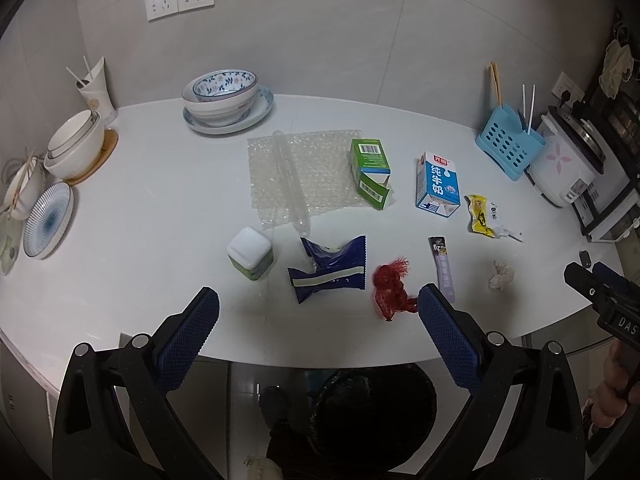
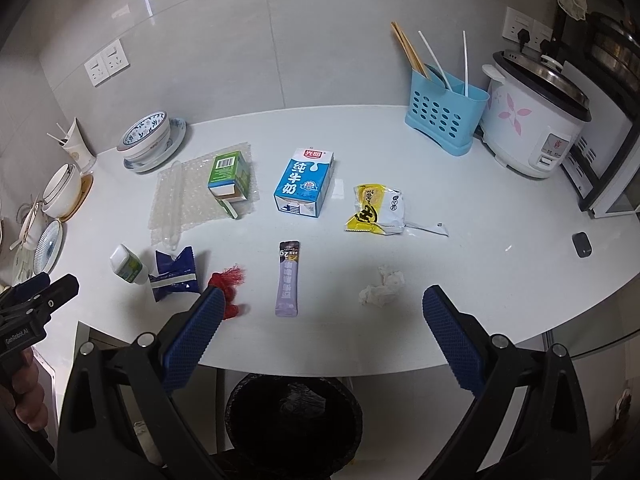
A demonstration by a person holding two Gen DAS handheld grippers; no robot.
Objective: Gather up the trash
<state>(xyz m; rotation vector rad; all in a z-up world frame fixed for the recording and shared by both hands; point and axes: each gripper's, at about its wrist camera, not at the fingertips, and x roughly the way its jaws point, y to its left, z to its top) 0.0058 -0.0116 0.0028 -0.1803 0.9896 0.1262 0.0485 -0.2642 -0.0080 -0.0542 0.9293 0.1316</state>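
Both claws hang over the near edge of the white desk (image 1: 132,208), each spread wide and gripping nothing. The left claw (image 1: 318,302) has its fingers either side of the blue snack wrapper (image 1: 328,270) and the red mesh net (image 1: 392,286); the net touches the inside of its right-hand finger in the left wrist view. The right claw (image 2: 322,302) frames the purple sachet (image 2: 289,280) at its 12 o'clock and the crumpled tissue (image 2: 380,288) toward 1 o'clock.

Farther back on the desk, the green box (image 2: 229,178) lies on the bubble wrap (image 2: 180,200), with the blue milk carton (image 2: 305,184) beside it at 3 o'clock and the yellow wrapper (image 2: 376,210) beyond that. A white-capped green jar (image 1: 251,253) sits at 9 o'clock from the blue snack wrapper.

A black-lined trash bin (image 2: 294,420) stands on the floor below the desk edge, at 6 o'clock between the right claw's fingers.

Stacked bowls (image 1: 220,98) and a blue utensil holder (image 2: 444,116) stand near the wall.
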